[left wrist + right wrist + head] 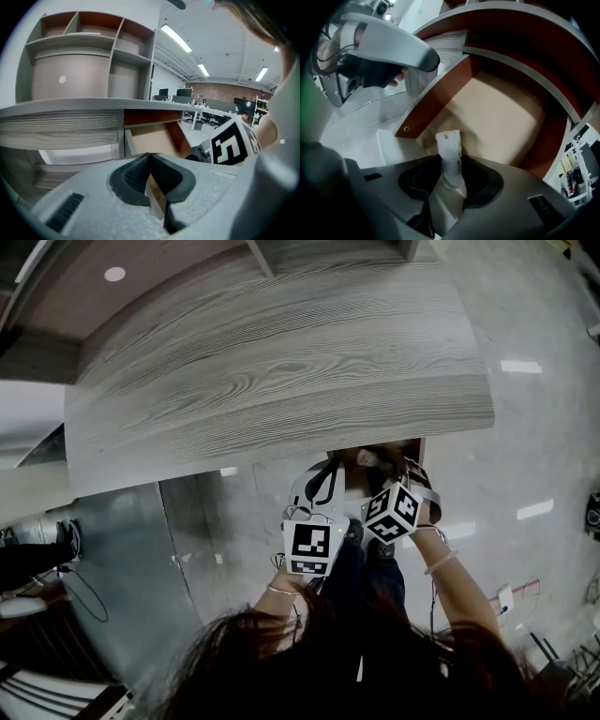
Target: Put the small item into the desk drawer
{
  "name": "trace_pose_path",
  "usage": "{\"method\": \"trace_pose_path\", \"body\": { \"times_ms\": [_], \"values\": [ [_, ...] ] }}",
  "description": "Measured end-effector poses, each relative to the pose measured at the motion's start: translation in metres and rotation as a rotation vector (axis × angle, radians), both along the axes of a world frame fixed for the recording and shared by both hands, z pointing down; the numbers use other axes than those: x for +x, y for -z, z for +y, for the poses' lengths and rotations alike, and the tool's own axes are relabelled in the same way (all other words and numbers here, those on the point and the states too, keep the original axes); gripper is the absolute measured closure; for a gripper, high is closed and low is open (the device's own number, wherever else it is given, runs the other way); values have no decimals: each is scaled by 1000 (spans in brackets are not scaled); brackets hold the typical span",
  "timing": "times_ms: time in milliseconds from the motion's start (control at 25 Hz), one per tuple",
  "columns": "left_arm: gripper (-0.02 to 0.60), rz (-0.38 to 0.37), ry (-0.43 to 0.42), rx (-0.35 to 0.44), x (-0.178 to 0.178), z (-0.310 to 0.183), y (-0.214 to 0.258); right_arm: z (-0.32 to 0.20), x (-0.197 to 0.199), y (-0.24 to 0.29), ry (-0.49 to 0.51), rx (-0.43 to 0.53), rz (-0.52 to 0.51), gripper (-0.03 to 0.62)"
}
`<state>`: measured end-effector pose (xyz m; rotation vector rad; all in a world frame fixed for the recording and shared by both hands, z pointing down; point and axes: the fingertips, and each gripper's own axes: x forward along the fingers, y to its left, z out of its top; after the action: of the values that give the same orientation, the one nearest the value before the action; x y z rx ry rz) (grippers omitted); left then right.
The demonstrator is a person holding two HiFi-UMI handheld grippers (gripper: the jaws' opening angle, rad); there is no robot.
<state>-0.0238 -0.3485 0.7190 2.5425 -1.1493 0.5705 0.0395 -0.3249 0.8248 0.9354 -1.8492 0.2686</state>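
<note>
My right claw [451, 165]: grasping the small white item [448, 143], upright between its pads, over the open drawer [501, 117]. My left claw [151, 171]: clenched, empty, facing the desk [61, 124].

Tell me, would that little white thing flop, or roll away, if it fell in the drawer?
The small white item is probably fairly stiff: it stands straight up from the right hand-held gripper without drooping. It seems light, since a pinch at its lower end holds it. Its blocky, flat-sided shape suggests it would not roll in the drawer.
</note>
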Motion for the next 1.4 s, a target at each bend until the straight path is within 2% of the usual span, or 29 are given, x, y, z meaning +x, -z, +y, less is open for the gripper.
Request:
{"method": "trace_pose_path", "body": {
  "times_ms": [680, 1400],
  "values": [
    [566, 12, 22, -18, 2, 11, 0, 5, -1, -3, -93, -57, -89, 434],
    [566, 5, 74, 7, 2, 22, 26, 8, 3, 40, -105, 24, -153, 435]
  ]
}}
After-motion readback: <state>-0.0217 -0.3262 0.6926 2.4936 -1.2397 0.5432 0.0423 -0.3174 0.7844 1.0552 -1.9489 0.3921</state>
